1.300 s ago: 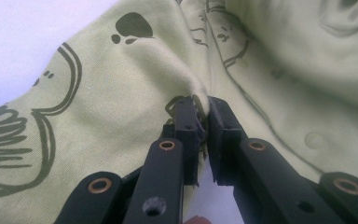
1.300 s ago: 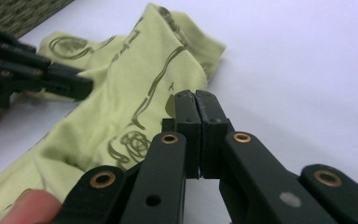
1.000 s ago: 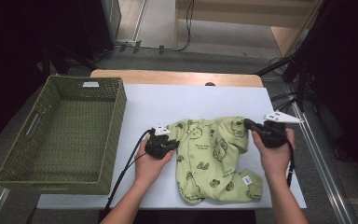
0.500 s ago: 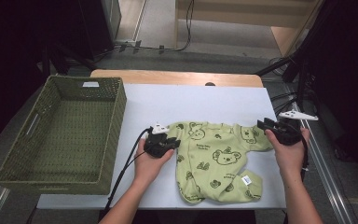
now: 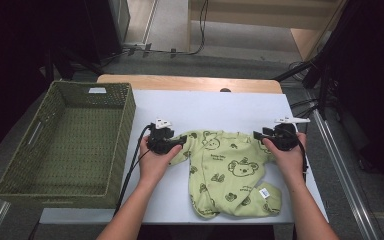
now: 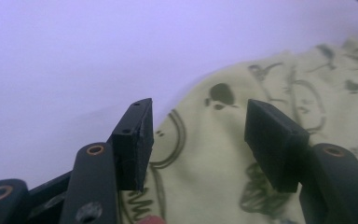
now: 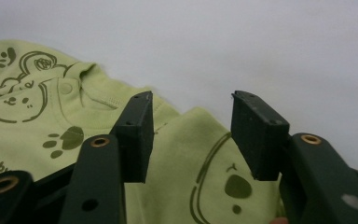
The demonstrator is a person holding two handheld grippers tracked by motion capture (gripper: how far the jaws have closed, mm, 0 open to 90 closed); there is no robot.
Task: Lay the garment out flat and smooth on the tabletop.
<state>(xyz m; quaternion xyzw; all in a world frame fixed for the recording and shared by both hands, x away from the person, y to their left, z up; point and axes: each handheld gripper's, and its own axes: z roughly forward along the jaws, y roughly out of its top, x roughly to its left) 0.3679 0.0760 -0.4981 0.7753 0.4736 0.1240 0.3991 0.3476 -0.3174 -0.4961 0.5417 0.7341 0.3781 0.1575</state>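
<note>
**Inspector:** Position of the garment?

**Assistant:** The baby suit [image 5: 230, 172], light green with dark bear prints, lies flat on the white table [image 5: 205, 107], toward the near right part of it. Its sleeves are spread out to either side, and a small white tag shows near its lower edge. The woven basket [image 5: 65, 137] stands at the left, well apart from the suit.

**Inspector:** Left gripper?

**Assistant:** The left gripper [image 5: 176, 142] sits at the suit's left sleeve end. In the left gripper view [image 6: 198, 135] its jaws stand apart, having just been opening. Green cloth lies below and between them, but neither pad presses on it. Nothing is clamped.

**Inspector:** Right gripper?

**Assistant:** The right gripper [image 5: 261, 136] sits at the right sleeve end. In the right gripper view [image 7: 191, 135] its jaws are likewise apart, having just been opening. The sleeve cloth lies beneath the gap, and the pads are clear of it. Whether the jaw tips touch the cloth, I cannot tell.

**Inspector:** Hands?

**Assistant:** The left hand [image 5: 155, 162] and the right hand [image 5: 291, 159] each grip their tool from the near side, low over the table.
</note>
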